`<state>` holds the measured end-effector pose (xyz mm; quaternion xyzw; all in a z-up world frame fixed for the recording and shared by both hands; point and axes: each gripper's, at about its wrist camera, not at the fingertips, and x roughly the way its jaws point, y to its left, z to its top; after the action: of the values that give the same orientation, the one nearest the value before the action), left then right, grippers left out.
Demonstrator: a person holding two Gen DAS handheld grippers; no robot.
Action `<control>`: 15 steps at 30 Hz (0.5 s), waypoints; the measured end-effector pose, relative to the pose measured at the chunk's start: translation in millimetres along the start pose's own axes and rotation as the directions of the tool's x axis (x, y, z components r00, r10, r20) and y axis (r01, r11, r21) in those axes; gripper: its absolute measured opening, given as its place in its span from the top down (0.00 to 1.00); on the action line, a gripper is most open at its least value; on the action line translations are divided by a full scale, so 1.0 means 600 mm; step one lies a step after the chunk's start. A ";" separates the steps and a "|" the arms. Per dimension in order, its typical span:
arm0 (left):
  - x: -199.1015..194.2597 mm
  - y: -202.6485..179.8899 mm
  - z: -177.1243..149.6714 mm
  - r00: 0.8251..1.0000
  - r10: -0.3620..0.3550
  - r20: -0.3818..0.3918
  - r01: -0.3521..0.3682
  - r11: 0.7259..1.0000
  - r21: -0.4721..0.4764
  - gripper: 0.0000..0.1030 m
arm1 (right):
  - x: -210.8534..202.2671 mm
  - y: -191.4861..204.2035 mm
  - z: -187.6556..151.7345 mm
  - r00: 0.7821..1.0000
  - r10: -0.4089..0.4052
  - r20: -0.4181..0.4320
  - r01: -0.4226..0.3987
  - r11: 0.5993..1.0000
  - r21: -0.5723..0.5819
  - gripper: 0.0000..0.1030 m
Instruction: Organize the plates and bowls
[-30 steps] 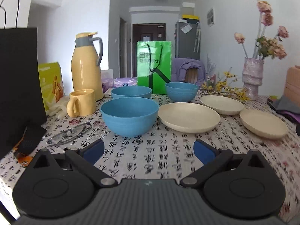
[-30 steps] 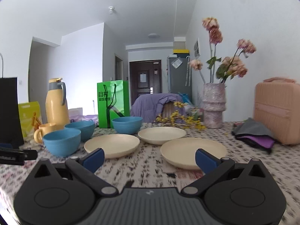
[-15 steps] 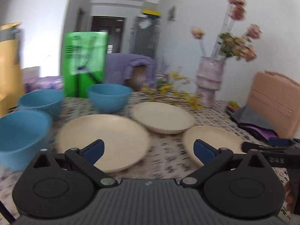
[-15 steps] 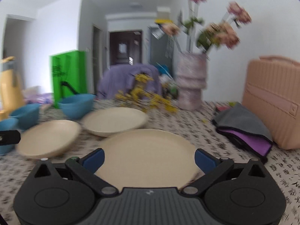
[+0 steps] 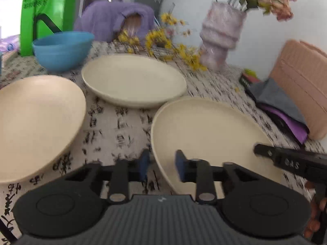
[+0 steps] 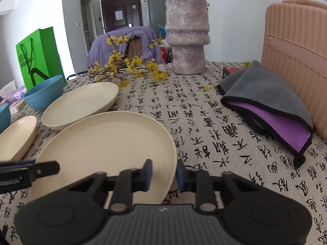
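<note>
A lived-in home: a dining counter point(image 6: 204, 110) under a calligraphy-print cloth, a flower vase point(image 6: 187, 36), a jacket-draped chair point(image 6: 130, 45), and a hallway with a front door point(image 6: 120, 14) behind.

left gripper point(image 5: 161, 167) jaws just closed narrow, right gripper point(image 6: 164, 174) likewise

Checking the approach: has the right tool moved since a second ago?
Yes. The right tool went right and closer toward the vase, jaws just closing over the nearest plate's rim.
</note>
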<state>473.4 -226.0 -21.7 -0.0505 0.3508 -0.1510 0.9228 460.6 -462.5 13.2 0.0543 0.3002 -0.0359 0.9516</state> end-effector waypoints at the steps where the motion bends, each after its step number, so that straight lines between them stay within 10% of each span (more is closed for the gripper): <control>1: 0.001 0.001 -0.001 1.000 0.000 0.001 0.000 1.000 -0.002 0.84 | 0.001 -0.005 0.000 1.000 0.012 0.001 -0.012 1.000 0.014 0.86; 15: -0.152 -0.030 -0.087 0.999 -0.041 -0.031 0.041 0.999 -0.014 0.86 | -0.177 -0.014 -0.096 0.999 0.015 0.038 -0.015 1.000 0.002 0.88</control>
<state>370.1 -213.8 0.3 -0.0615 0.3650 -0.1683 0.9136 340.3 -460.1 26.9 0.0572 0.2818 -0.0300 0.9573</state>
